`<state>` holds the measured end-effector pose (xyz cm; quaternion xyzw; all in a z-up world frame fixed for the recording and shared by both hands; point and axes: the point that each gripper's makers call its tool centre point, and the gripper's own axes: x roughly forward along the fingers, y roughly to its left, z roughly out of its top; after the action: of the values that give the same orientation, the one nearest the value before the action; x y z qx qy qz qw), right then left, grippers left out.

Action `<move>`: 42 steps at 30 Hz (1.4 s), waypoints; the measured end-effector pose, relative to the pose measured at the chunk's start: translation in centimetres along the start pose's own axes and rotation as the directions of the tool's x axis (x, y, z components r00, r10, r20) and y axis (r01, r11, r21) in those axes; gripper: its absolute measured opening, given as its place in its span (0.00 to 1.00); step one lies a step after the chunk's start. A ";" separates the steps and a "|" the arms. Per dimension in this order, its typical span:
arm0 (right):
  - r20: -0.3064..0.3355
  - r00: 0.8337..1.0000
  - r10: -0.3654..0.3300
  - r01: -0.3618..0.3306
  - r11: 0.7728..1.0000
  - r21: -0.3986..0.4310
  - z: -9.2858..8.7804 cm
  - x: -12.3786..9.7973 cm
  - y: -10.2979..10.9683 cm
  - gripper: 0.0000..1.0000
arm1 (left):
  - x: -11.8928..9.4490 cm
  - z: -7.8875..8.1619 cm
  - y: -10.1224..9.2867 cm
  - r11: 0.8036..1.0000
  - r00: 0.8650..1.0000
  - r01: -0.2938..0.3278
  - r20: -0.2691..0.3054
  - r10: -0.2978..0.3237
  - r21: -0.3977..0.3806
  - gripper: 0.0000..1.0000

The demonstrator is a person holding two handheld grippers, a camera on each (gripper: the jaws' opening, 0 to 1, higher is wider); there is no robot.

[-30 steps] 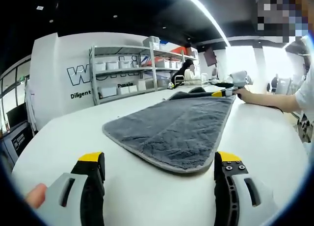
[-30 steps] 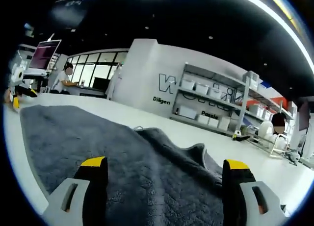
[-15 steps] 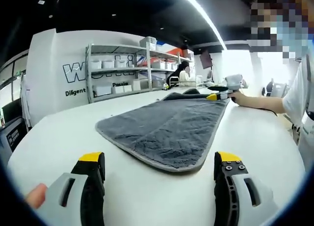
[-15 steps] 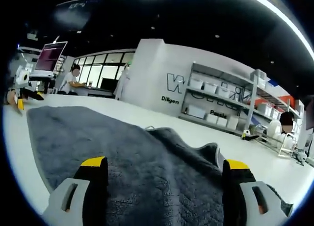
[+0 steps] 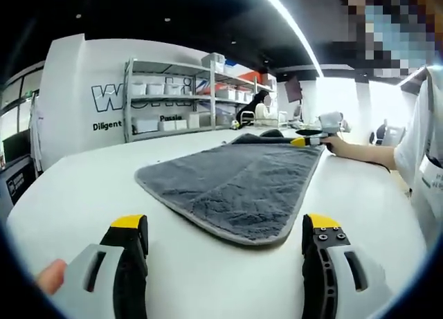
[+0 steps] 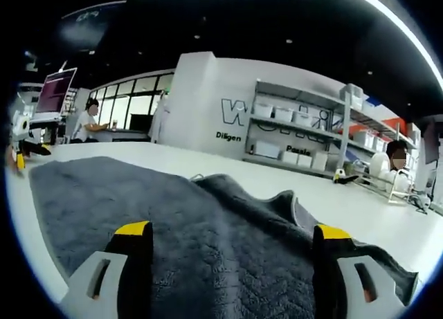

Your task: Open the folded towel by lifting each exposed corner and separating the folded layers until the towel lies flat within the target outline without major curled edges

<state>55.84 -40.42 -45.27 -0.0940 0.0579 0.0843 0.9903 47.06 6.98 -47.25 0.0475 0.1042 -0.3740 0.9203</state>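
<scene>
Lying on the white table [image 5: 83, 194], the grey towel [image 5: 232, 177] spreads between both grippers — left gripper [image 5: 225, 229] wide before its near corner, right gripper [image 6: 232, 239] wide over the far, seemingly bunched end.

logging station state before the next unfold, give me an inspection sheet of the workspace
surface: white table, bare around the towel; no target outline visible
job's things: grey towel mostly spread, far end bunched in folds
clutter: nothing seen
grippers: left gripper open, short of the towel's near edge; right gripper open over the towel
cables: nothing seen
surroundings: shelving with white bins, lettered white wall, seated person at a desk
</scene>
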 end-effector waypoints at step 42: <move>-0.045 0.991 -0.127 0.127 0.992 0.004 -0.9 0.1 -2.7 0.95 | 0.8 0.3 0.0 0.999 1.000 0.018 0.007 -0.018 0.036 0.92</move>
<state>56.36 -43.17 -45.68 -0.0962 0.0742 0.0187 0.9924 47.71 6.36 -47.14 0.0616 0.0947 -0.3841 0.9163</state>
